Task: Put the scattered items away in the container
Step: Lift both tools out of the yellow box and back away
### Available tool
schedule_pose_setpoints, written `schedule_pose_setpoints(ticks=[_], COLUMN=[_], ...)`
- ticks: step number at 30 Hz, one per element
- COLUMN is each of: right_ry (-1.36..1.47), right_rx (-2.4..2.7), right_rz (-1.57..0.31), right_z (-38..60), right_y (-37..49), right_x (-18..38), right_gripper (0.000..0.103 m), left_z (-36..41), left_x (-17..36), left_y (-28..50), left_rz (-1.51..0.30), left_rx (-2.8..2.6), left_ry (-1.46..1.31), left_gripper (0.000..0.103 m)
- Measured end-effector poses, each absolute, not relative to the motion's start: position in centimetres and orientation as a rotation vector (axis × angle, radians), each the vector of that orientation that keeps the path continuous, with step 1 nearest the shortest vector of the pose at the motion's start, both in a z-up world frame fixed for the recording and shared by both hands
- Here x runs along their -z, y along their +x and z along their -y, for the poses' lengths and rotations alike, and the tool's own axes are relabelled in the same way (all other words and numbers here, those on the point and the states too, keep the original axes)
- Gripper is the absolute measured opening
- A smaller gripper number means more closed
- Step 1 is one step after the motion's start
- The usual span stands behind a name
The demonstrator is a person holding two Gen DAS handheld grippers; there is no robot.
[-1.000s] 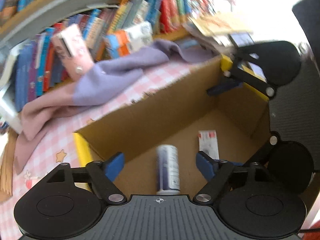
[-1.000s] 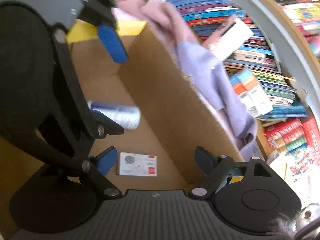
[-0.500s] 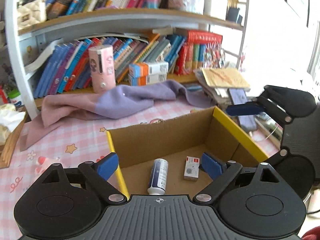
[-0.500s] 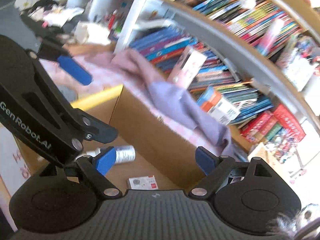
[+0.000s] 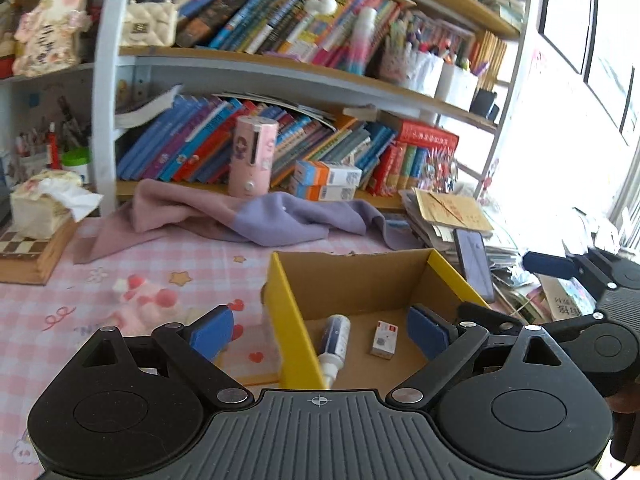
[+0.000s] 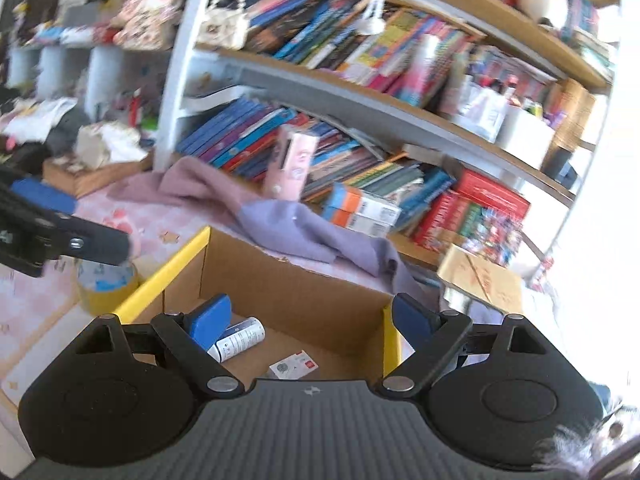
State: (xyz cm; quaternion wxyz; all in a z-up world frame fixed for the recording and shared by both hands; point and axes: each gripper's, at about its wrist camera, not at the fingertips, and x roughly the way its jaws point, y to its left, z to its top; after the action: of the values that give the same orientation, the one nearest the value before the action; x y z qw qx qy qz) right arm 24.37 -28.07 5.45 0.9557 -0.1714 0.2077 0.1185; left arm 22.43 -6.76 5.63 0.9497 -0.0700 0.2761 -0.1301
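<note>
A roll of yellow tape (image 6: 106,284) sits on the pink checked cloth (image 5: 80,336). Beside it, the cardboard box (image 5: 360,280) holds one smooth cylindrical bottle (image 5: 334,340) and one small flat carton (image 5: 385,339). Left gripper (image 5: 320,326) opening, empty; right gripper (image 6: 310,318) spread, empty.

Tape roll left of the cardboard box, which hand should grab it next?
Left, probably: the left gripper hangs by the tape roll, jaws opening and empty; the right gripper faces the box.

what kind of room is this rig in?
Most likely a child's bedroom or study corner at home. A crowded bookshelf of colourful books stands behind a desk with a pink checked, star-printed tablecloth, and there are pen pots and a plush toy on the shelves.
</note>
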Motion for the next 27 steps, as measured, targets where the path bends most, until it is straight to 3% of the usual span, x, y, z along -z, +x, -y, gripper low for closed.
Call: schedule_pose_setpoints(ticks=[6, 9, 27], right_ry=[-0.284, -0.267, -0.218], right_rx=[-0.135, -0.099, -0.137], right_rz=[-0.429, -0.432, -0.54], right_z=[27.2, 26.1, 16.9], right_y=[20.8, 18.6, 7.4], right_x=[-4.9, -4.3, -0.3], right_gripper=[0.088, 0.093, 0.094], left_z=[4.4, 3.1, -3.6], left_x=[-5.1, -4.7, -1.6], left_y=[19.4, 17.5, 7.0], left_rz=[-0.569, -0.572, -0.652], left_rx=[0.255, 0.249, 0.146], left_ry=[-0.142, -0.132, -0.084], left_gripper=[0.096, 0.096, 0.096])
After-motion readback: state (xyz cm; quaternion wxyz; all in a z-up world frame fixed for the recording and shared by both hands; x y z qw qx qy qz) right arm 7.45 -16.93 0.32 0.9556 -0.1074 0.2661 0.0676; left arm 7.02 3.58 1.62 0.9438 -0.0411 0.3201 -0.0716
